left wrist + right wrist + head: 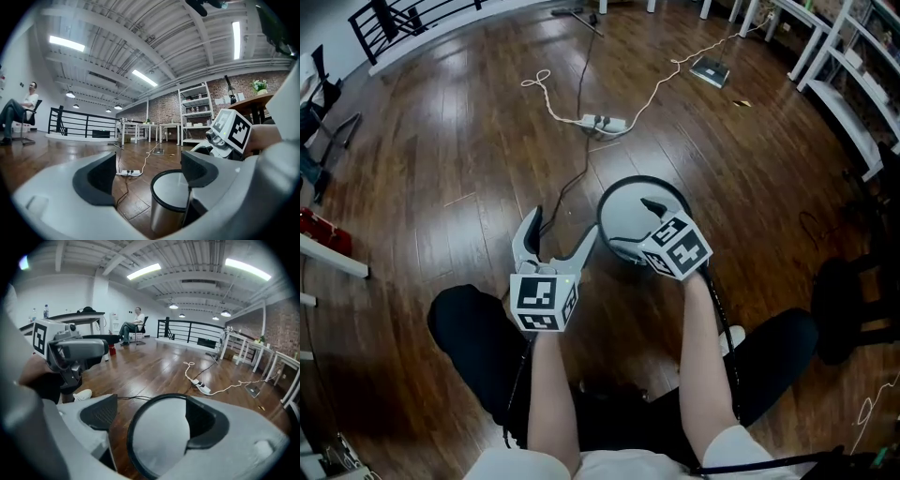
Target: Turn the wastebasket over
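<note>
**Two open grippers at an upright bin**

Both tools are up at the round silver metal wastebasket with a black rim, which stands mouth-up on the dark wooden plank floor, just in front of the person's knees. The right gripper hangs over the mouth with its jaws spread. Its own view shows the black rim lying between the two pads with neither one pressed to it, which looks like lining up for a bite on the lip. The left gripper sits just beside the bin's left wall, jaws wide apart and holding nothing (probably waiting to steady or push the side as it tips). Nothing is turned yet, so I'd call the task barely begun. A thin rim on a light metal body could slip or skid away, so a firm pinch matters.
</note>
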`<state>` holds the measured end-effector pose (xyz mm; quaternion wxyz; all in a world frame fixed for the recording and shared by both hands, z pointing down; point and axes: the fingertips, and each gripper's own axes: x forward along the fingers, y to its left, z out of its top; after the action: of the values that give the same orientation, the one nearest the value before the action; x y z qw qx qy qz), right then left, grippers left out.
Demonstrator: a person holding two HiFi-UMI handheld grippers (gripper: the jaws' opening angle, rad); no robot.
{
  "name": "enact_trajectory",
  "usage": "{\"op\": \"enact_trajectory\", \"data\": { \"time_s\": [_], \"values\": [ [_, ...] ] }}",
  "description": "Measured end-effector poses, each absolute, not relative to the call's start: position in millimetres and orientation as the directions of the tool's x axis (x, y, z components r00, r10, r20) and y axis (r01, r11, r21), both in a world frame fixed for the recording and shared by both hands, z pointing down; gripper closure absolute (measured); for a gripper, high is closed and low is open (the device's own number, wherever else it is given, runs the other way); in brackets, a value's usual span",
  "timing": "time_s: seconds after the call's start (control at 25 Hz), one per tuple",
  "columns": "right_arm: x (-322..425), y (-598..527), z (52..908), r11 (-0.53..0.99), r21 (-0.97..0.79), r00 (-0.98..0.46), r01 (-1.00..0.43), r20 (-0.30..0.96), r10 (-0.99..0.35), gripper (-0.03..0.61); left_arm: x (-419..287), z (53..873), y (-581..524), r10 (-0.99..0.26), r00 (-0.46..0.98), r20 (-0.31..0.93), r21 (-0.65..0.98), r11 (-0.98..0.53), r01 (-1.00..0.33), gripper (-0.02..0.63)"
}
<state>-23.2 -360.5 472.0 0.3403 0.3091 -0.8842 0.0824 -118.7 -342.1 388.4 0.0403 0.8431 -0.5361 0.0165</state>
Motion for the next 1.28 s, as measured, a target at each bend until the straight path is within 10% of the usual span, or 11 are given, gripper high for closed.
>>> {"op": "enact_trajectory", "data": {
  "time_s": [0.44, 0.64, 1.28],
  "values": [
    [-67.1, -357.9, 564.2, 0.853, 0.051, -0.476, -0.520, 0.811, -0.339, 0.223, -158.8, 411.5, -356.9, -0.940, 0.321, 0.118, 0.078, -0.314, -0.946, 0.169],
    [-71.5, -358.5, 579.9, 0.834, 0.174, -0.386, -0.523, 0.824, -0.414, 0.394, -163.3, 411.5, -355.0, -0.943, 0.309, 0.122, 0.084, -0.301, -0.950, 0.173],
    [-41.4, -355.5, 551.9, 0.751, 0.110, -0.446, -0.651, 0.745, -0.496, 0.528, -163.1, 411.9, -349.4, -0.942, 0.318, 0.111, 0.110, -0.306, -0.945, 0.176]
  ]
}}
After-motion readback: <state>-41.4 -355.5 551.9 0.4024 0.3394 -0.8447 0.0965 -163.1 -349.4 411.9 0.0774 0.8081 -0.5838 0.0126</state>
